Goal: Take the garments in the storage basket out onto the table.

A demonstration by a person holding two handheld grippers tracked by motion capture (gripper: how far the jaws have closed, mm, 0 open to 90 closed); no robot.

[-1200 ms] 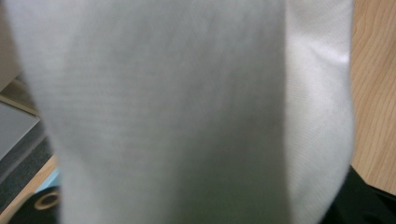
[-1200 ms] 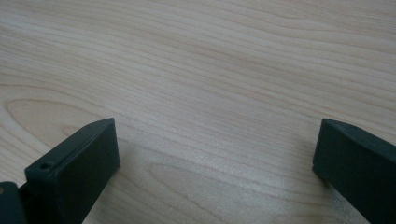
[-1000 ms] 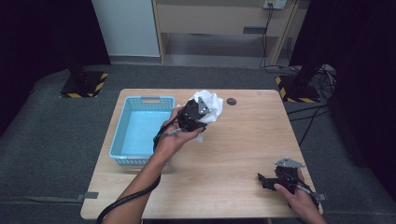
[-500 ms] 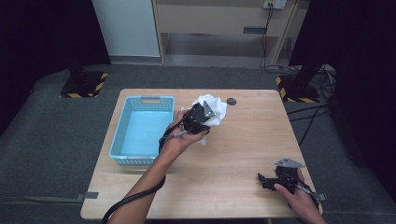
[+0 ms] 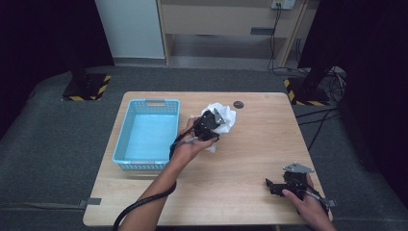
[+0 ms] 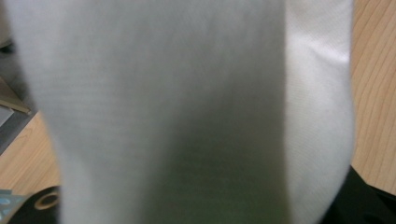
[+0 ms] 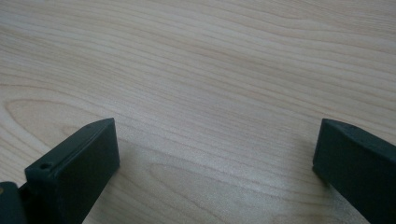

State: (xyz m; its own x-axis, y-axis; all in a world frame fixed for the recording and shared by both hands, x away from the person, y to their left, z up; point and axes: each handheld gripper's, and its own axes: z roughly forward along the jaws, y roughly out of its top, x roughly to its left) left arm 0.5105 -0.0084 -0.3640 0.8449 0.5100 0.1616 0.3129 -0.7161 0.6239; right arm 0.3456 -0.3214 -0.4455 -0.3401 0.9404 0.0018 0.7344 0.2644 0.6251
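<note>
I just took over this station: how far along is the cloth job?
Done: the left gripper is shut on the white cloth, beside the blue basket. In hand: the cloth hangs bunched in that grip. Left: the basket holds nothing yet; the right gripper, jaws open, rests on the wooden table.

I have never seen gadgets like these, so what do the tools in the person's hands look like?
Both are black, blocky handheld tongs. The right tongs carry a grey three-cornered plate on top and end in two flat, thick black jaws with bevelled tips. The left tongs trail a black cable along the forearm. No sleeves show on the forearms.
</note>
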